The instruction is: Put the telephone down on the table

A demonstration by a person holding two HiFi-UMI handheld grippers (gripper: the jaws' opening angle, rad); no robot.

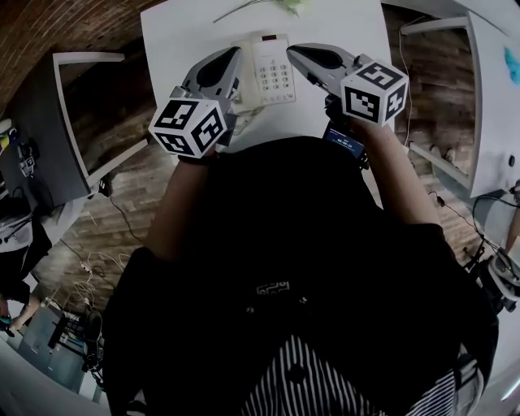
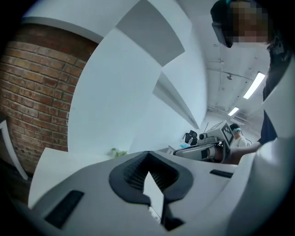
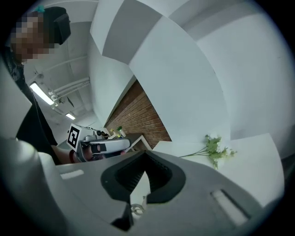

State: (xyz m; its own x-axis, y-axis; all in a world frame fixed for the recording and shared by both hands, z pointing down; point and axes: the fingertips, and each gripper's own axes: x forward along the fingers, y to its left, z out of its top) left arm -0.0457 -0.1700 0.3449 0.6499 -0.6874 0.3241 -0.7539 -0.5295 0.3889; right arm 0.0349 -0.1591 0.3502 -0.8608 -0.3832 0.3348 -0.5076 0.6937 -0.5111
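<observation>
left gripper (image 1: 230,58): grey jaws pressed together, nothing between them, left of phone | right gripper (image 1: 299,54): jaws pressed together, empty, right of phone | white push-button telephone (image 1: 272,71): flat on white table (image 1: 187,41), between both grippers, held by neither | green flower sprig (image 1: 284,6): far side of table

Smooth white plastic telephone (image 1: 272,71) on a matt white tabletop (image 1: 187,32); rough red brick wall (image 2: 32,92), wood-plank floor (image 1: 138,183).
</observation>
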